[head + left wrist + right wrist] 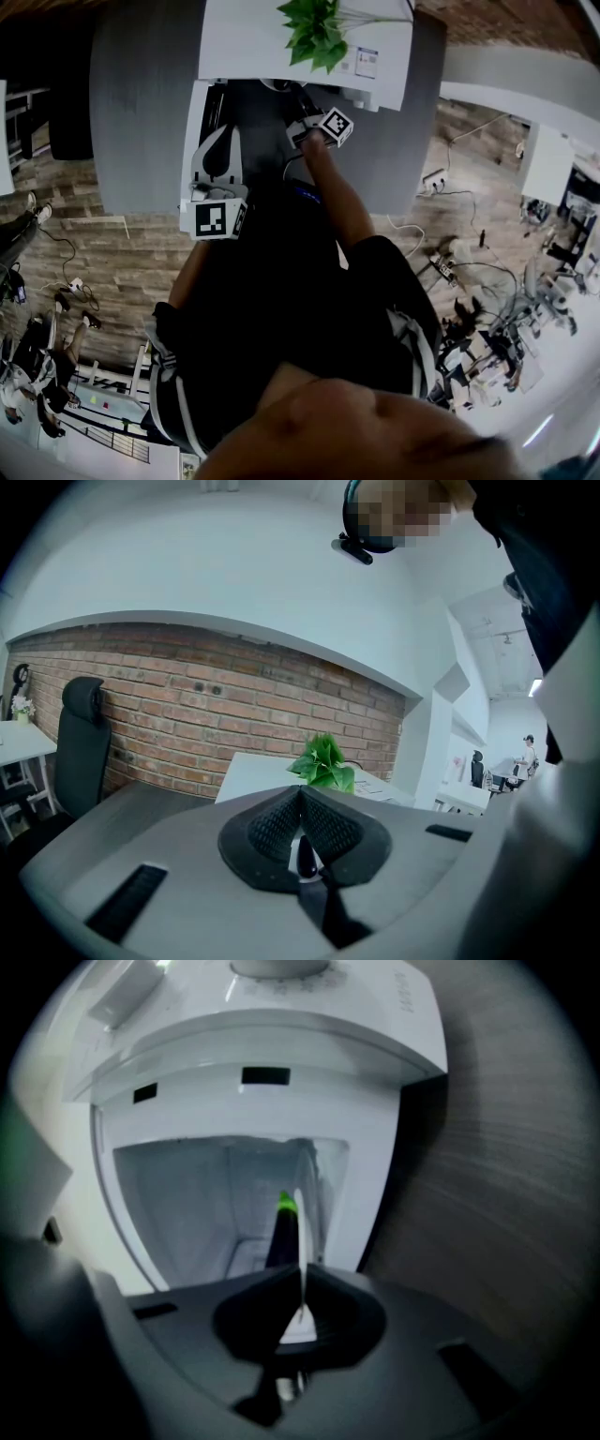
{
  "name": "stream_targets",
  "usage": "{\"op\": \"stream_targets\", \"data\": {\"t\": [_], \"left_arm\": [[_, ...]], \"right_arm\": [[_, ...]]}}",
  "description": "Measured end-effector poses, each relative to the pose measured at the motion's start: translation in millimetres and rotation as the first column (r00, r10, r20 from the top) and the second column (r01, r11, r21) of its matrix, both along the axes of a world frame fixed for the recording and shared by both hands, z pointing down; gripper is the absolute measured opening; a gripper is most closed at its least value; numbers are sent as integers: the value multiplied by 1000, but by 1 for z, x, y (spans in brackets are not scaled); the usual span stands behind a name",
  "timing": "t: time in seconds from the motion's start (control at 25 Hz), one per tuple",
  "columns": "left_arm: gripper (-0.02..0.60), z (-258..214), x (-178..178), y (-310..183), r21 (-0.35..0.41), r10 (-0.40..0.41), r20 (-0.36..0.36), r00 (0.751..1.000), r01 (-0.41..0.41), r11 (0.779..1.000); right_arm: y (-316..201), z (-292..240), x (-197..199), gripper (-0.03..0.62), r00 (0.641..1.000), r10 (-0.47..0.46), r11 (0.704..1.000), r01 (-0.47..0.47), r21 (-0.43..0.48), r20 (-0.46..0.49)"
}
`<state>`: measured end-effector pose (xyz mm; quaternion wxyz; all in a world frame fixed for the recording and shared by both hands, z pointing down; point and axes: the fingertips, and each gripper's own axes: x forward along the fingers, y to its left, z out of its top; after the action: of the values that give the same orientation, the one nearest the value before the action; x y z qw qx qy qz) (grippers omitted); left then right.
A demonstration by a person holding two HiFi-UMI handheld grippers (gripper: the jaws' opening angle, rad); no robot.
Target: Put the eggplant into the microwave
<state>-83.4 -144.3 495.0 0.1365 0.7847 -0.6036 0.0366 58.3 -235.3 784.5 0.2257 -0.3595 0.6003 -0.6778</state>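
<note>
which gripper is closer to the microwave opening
Right. The right gripper is at the open front of the microwave, pointing into the cavity. The left gripper is farther back, to the left of the opening, aimed above it.

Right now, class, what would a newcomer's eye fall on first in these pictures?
The dark eggplant with its bright green tip stands out first, clamped in the right gripper and pointing into the open white microwave. Next comes the leafy green plant on a white tabletop beyond the grey table. The left gripper is shut on nothing.
</note>
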Motion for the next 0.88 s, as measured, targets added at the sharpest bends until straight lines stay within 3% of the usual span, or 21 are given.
{"op": "stream_targets", "data": {"t": [0.36,0.56,0.72,0.88], "left_arm": [[37,2,-2,-1,4,-1,2,1000,1,1000],[37,-4,-1,6,14,3,2,1000,-3,1000],[37,-2,-3,3,11,6,3,1000,-6,1000],[37,-5,-2,2,14,3,-12,1000,-3,1000]], "right_arm": [[-6,1,0,40,1000,8,1000,-8,-12,11],[-2,-4,0,42,998,17,1000,-16,-10,65],[-2,2,3,100,997,34,999,-32,-23,76],[1,4,6,115,998,34,999,-33,-25,56]]}}
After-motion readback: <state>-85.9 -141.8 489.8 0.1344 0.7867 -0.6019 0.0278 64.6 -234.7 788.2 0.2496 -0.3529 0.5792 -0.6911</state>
